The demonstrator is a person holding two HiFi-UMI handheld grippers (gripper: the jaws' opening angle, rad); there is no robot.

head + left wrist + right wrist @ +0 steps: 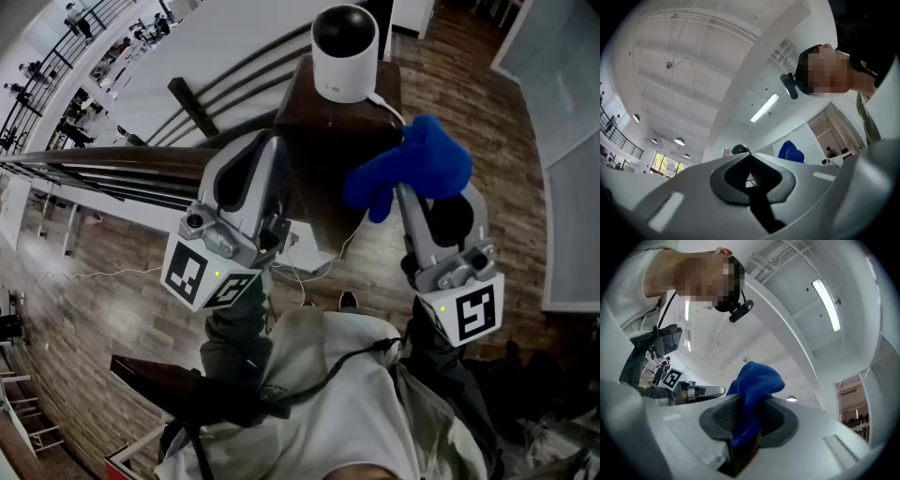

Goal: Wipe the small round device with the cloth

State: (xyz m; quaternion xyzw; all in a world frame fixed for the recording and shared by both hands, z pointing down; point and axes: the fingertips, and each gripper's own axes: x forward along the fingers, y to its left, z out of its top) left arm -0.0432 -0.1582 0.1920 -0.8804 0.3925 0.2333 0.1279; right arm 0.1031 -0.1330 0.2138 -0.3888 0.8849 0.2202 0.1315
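The small round device [344, 52], white with a black domed top, stands on a dark brown stand [328, 141] at the top centre of the head view. My right gripper [412, 192] is shut on a blue cloth [412, 169], which bunches up out of its tips just right of and below the device. In the right gripper view the blue cloth [752, 394] is pinched between the pads. My left gripper [272, 150] is shut and empty, tilted upward left of the stand. From the left gripper view [750, 161] the device's dark top [739, 149] and the cloth [791, 151] peek over the jaws.
A white cable [386, 105] runs from the device down the stand's side. A dark railing [112, 164] crosses at the left, with wooden floor [122, 281] below. The person's light shirt [328, 403] fills the bottom.
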